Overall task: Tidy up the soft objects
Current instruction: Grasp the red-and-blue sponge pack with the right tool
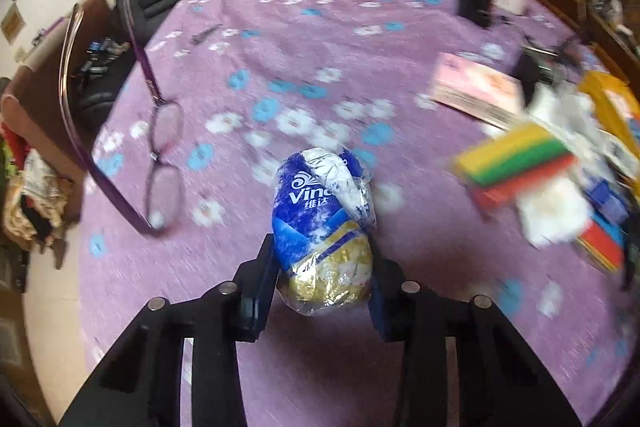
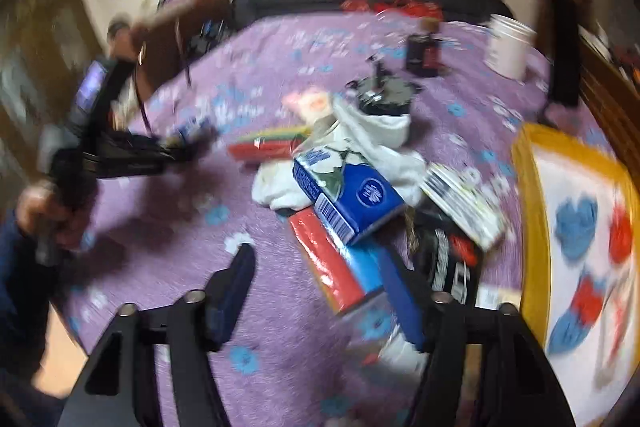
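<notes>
Tissue pack (image 1: 324, 227) is clenched in the left claw (image 1: 322, 267); right claw (image 2: 320, 291) gapes, released, over clutter.

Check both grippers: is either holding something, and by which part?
The left gripper holds the blue tissue pack, clamped on its gold lower end. The right gripper is open and holds nothing.

The left gripper (image 1: 324, 267) is clamped on a pack (image 1: 324, 227); the right gripper (image 2: 320, 291) hangs spread wide, gripping nothing.
</notes>
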A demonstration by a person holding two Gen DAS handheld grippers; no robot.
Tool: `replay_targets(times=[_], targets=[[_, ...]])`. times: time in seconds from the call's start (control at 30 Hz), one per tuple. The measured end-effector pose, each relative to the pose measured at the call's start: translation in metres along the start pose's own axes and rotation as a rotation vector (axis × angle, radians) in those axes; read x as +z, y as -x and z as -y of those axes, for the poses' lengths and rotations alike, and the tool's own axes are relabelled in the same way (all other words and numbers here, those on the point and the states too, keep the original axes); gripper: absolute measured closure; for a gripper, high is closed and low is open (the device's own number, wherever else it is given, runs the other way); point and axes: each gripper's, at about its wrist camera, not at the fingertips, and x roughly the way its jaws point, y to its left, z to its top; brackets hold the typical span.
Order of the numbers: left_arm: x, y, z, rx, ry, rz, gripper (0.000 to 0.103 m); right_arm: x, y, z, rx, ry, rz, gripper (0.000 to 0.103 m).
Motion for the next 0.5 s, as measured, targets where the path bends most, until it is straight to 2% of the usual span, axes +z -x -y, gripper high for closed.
replay_targets(times=[0.1, 0.13, 0.2, 0.3, 0.33, 0.37, 0.43, 0.5], targets=[[-0.019, 0.015, 0.017, -0.046, -0.026, 0.016, 0.065, 0.012, -0.019, -0.005, -0.058, 0.084, -0.074, 0.026], [-0.027, 0.021, 0.023, -0.071, -0.035, 0.022, 0.065, 0.015, -0.029, -0.007, -0.077, 0.127, -0.122, 0.026], [-0.038, 0.030, 0.032, -0.120, -0.034, 0.031, 0.065, 0.017, -0.042, -0.006, -0.106, 0.158, -0.162, 0.026], [-0.049, 0.040, 0.042, -0.177, -0.033, 0.053, 0.064, 0.017, -0.061, 0.000, -0.066, 0.160, -0.230, 0.026], [-0.051, 0.042, 0.045, -0.190, -0.034, 0.056, 0.064, 0.017, -0.063, 0.002, -0.054, 0.154, -0.232, 0.031], [-0.052, 0.044, 0.048, -0.198, -0.037, 0.063, 0.064, 0.016, -0.063, 0.002, -0.041, 0.144, -0.230, 0.051], [-0.056, 0.046, 0.054, -0.206, -0.042, 0.075, 0.064, 0.013, -0.058, -0.003, -0.031, 0.117, -0.220, 0.052], [-0.055, 0.044, 0.057, -0.225, -0.041, 0.070, 0.064, 0.006, -0.044, -0.016, 0.020, 0.121, -0.193, 0.053]])
